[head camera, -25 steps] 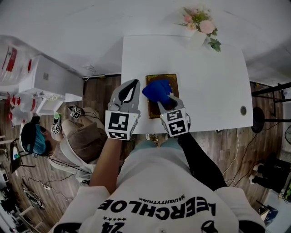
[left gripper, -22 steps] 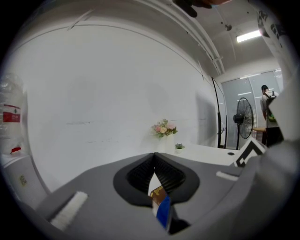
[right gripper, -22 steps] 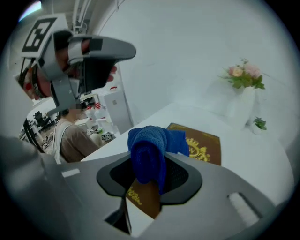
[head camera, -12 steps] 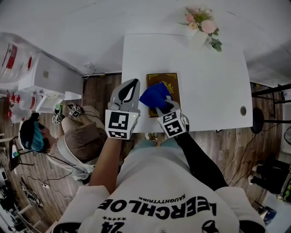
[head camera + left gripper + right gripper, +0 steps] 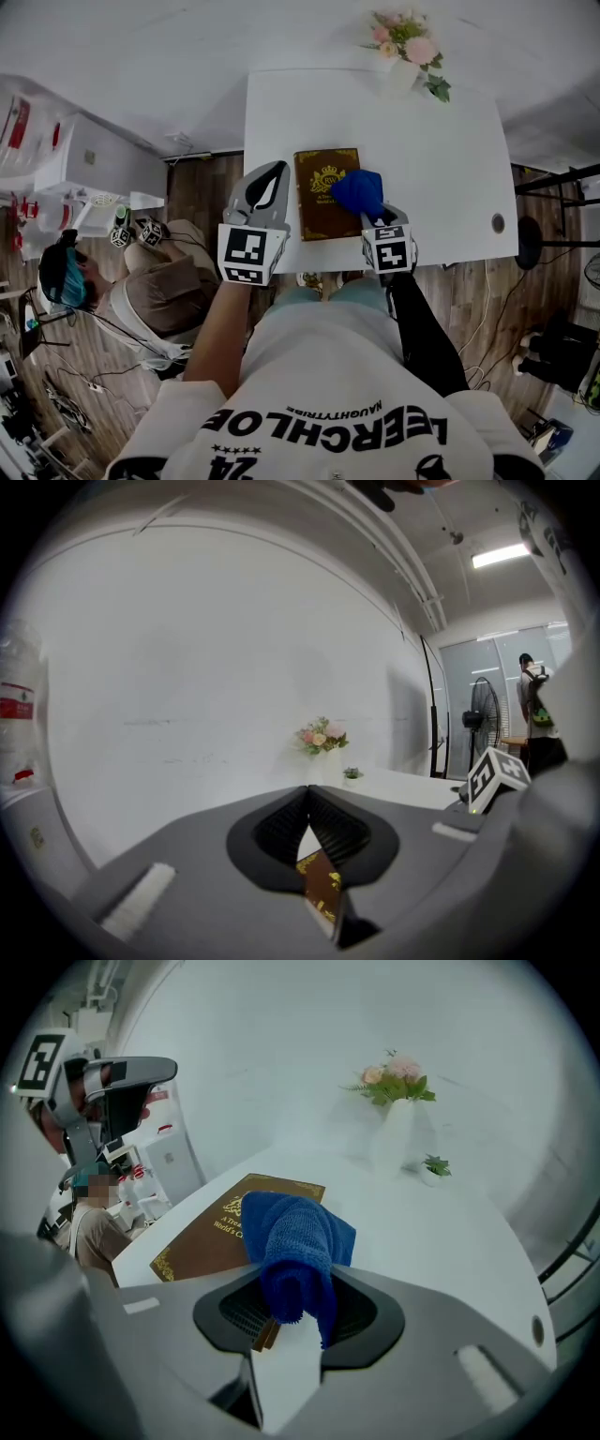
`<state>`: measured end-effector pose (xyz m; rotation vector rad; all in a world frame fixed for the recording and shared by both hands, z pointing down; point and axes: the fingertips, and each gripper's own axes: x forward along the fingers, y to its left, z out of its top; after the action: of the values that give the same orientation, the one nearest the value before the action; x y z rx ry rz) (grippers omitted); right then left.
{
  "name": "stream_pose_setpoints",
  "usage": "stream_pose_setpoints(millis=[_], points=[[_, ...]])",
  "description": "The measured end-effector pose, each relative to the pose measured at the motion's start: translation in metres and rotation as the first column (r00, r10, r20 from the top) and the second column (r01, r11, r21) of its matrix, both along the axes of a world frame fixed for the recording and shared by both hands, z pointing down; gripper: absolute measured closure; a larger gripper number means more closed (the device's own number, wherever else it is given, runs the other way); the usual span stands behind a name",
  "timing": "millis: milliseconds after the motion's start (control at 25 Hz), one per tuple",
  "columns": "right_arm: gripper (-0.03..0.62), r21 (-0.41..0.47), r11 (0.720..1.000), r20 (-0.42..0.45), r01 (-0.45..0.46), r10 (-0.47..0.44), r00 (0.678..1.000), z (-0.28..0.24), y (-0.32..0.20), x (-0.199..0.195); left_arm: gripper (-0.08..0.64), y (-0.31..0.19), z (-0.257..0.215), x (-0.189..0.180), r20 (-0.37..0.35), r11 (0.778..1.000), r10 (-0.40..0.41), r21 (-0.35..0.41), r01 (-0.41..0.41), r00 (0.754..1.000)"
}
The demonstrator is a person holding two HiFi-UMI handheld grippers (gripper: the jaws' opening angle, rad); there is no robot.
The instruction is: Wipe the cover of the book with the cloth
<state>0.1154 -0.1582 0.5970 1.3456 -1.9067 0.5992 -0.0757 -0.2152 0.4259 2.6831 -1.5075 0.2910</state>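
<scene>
A brown book [image 5: 322,194] with gold print lies flat near the front edge of the white table [image 5: 441,169]. My right gripper [image 5: 371,210] is shut on a bunched blue cloth [image 5: 358,189], which rests on the book's right edge. In the right gripper view the cloth [image 5: 292,1230] hangs out of the jaws over the book [image 5: 214,1232]. My left gripper [image 5: 274,172] hovers just left of the book, shut and holding nothing. The book [image 5: 320,885] shows through the gap below its tips [image 5: 307,796].
A white vase of pink flowers [image 5: 405,54] stands at the table's far edge, with a tiny potted plant [image 5: 433,1167] beside it. A round cable hole [image 5: 498,223] is at the right front. A person [image 5: 141,300] sits on the floor at left near a white cabinet [image 5: 94,159].
My right gripper carried the cloth rightward from the middle of the cover to the book's right edge, uncovering the gold emblem. The left gripper stayed put.
</scene>
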Motion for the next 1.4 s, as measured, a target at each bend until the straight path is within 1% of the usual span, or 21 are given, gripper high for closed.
stream_pose_setpoints(millis=[80, 200, 280, 360, 440, 520, 600, 680, 720, 800, 1000, 1120, 1240, 1400], points=[[0.459, 0.015, 1.0, 0.012, -0.007, 0.007, 1.0, -0.002, -0.001, 0.0, 0.502, 0.0, 0.001, 0.001, 0.005, 1.0, -0.002, 0.0, 0.002, 1.0], [0.459, 0.083, 0.997, 0.069, -0.001, -0.005, 0.998, -0.019, -0.005, -0.012, 0.502, 0.003, -0.002, 0.004, 0.005, 1.0, 0.001, 0.007, -0.001, 1.0], [0.459, 0.127, 0.991, 0.098, 0.046, -0.059, 0.993, -0.031, -0.007, -0.031, 0.502, 0.006, -0.004, 0.003, 0.005, 1.0, -0.006, 0.01, 0.006, 1.0], [0.459, 0.147, 0.982, 0.112, 0.121, -0.138, 0.984, -0.038, -0.007, -0.057, 0.502, 0.01, -0.004, 0.001, 0.009, 1.0, -0.023, 0.01, 0.023, 1.0], [0.459, 0.138, 0.969, 0.128, 0.206, -0.224, 0.966, -0.038, -0.001, -0.087, 0.503, 0.014, -0.006, -0.001, 0.015, 0.999, -0.042, 0.011, 0.042, 0.999], [0.459, 0.095, 0.948, 0.135, 0.304, -0.315, 0.939, -0.024, 0.012, -0.118, 0.502, 0.018, -0.008, -0.003, 0.022, 0.998, -0.059, 0.01, 0.059, 0.998], [0.459, 0.038, 0.921, 0.113, 0.387, -0.389, 0.914, -0.003, 0.028, -0.139, 0.502, 0.025, -0.008, -0.002, 0.031, 0.998, -0.067, 0.004, 0.067, 0.997], [0.459, 0.023, 0.905, 0.073, 0.424, -0.425, 0.902, 0.005, 0.035, -0.144, 0.502, 0.034, -0.008, 0.0, 0.037, 0.997, -0.075, -0.006, 0.075, 0.997], [0.459, 0.022, 0.904, 0.065, 0.428, -0.428, 0.901, 0.006, 0.035, -0.143, 0.502, 0.038, -0.007, 0.0, 0.037, 0.997, -0.081, -0.013, 0.082, 0.996], [0.459, 0.012, 0.91, 0.073, 0.414, -0.414, 0.907, 0.004, 0.033, -0.134, 0.502, 0.046, -0.002, -0.002, 0.033, 0.994, -0.102, -0.031, 0.103, 0.994], [0.46, -0.001, 0.951, 0.067, 0.31, -0.309, 0.949, 0.004, 0.031, -0.083, 0.502, 0.057, -0.002, 0.002, -0.003, 0.989, -0.137, -0.055, 0.136, 0.991], [0.46, 0.005, 0.969, 0.043, 0.249, -0.249, 0.968, 0.003, 0.028, -0.049, 0.502, 0.061, -0.006, 0.007, -0.017, 0.988, -0.147, -0.048, 0.146, 0.989], [0.46, 0.012, 0.98, 0.028, 0.198, -0.198, 0.98, 0.006, 0.027, -0.021, 0.502, 0.066, -0.007, 0.011, -0.01, 0.987, -0.158, -0.029, 0.157, 0.987], [0.46, 0.009, 0.989, 0.05, 0.15, -0.15, 0.987, 0.009, 0.027, -0.003, 0.502, 0.074, -0.009, 0.015, -0.004, 0.986, -0.168, -0.011, 0.168, 0.986]])
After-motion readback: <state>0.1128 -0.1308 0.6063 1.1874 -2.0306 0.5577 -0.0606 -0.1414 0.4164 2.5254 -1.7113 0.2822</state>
